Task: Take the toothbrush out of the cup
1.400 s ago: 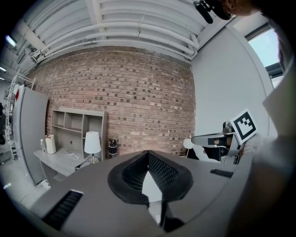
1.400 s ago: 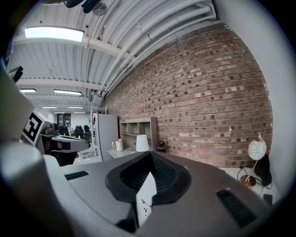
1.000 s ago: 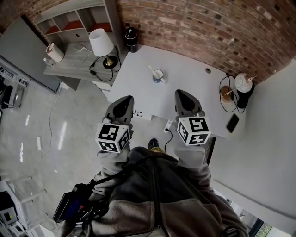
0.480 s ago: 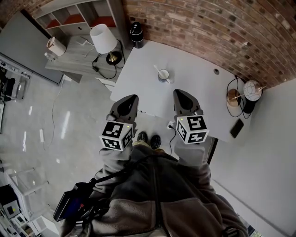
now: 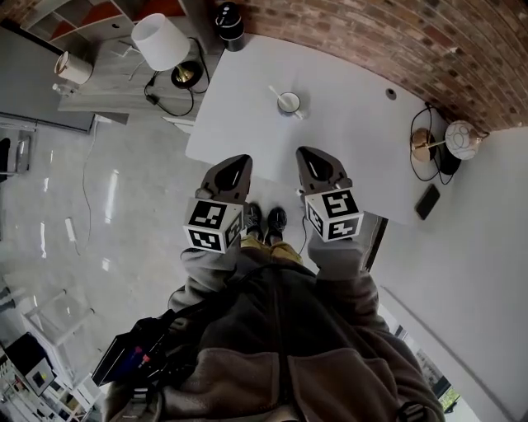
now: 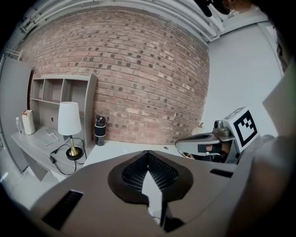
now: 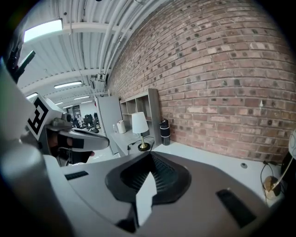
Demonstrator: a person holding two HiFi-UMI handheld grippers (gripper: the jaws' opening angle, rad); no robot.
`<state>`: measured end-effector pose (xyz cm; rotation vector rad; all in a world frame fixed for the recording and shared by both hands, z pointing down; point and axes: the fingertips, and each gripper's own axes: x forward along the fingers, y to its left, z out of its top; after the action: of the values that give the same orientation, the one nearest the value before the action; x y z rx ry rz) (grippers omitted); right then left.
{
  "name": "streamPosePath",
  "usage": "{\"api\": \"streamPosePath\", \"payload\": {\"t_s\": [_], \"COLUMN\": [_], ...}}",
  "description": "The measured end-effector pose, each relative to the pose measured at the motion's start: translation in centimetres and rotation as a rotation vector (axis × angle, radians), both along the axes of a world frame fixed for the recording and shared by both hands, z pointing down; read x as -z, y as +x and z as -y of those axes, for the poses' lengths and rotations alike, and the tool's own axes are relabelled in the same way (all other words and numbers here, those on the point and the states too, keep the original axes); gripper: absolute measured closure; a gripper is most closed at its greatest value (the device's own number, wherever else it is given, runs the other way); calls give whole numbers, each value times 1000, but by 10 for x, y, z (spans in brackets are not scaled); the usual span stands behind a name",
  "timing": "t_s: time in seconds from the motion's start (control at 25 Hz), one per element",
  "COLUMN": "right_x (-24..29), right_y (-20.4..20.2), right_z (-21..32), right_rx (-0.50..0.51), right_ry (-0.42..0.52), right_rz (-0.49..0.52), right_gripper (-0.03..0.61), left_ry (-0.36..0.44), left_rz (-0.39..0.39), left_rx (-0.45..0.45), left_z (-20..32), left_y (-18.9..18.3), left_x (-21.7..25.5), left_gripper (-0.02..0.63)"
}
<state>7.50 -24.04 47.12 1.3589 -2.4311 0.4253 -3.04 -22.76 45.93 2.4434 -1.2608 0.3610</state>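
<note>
A white cup (image 5: 288, 103) stands on the far half of the white table (image 5: 363, 157) in the head view. A white toothbrush (image 5: 275, 92) leans out of it to the left. My left gripper (image 5: 239, 161) and right gripper (image 5: 309, 155) hover side by side over the table's near edge, well short of the cup. Both are shut with nothing between their jaws. In the left gripper view my own jaws (image 6: 148, 155) hide the cup, and the right gripper (image 6: 203, 141) shows at the right. The right gripper view shows its closed jaws (image 7: 150, 157) and the left gripper (image 7: 78, 134).
A black bottle (image 5: 228, 16) stands at the table's far left corner by the brick wall. A white lamp (image 5: 158, 41) sits on a grey side desk to the left. At the table's right end are a round lamp (image 5: 460, 138), cables and a phone (image 5: 428, 201).
The person has stepped closer to the table. Both grippers now reach over its near edge, nearer the cup. Both stay shut and empty.
</note>
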Motion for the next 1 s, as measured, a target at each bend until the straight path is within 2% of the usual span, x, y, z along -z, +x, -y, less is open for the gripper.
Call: {"api": "streamPosePath", "payload": {"t_s": [0.28, 0.56, 1.0], "right_x": [-47, -83, -135], "right_y": [-3, -3, -3], "right_z": [13, 35, 74], "right_rx": [20, 89, 84], "right_ry": [-71, -120, -205], "right_rz": [-43, -115, -137], "right_gripper": [577, 577, 577], "left_ry": [-54, -138, -226], "left_rz": [0, -5, 3], "left_rx": [-21, -10, 8], "left_z": [13, 28, 58], "left_y": [4, -2, -10], "left_x": [-41, -83, -129], "left_gripper": [609, 609, 609]}}
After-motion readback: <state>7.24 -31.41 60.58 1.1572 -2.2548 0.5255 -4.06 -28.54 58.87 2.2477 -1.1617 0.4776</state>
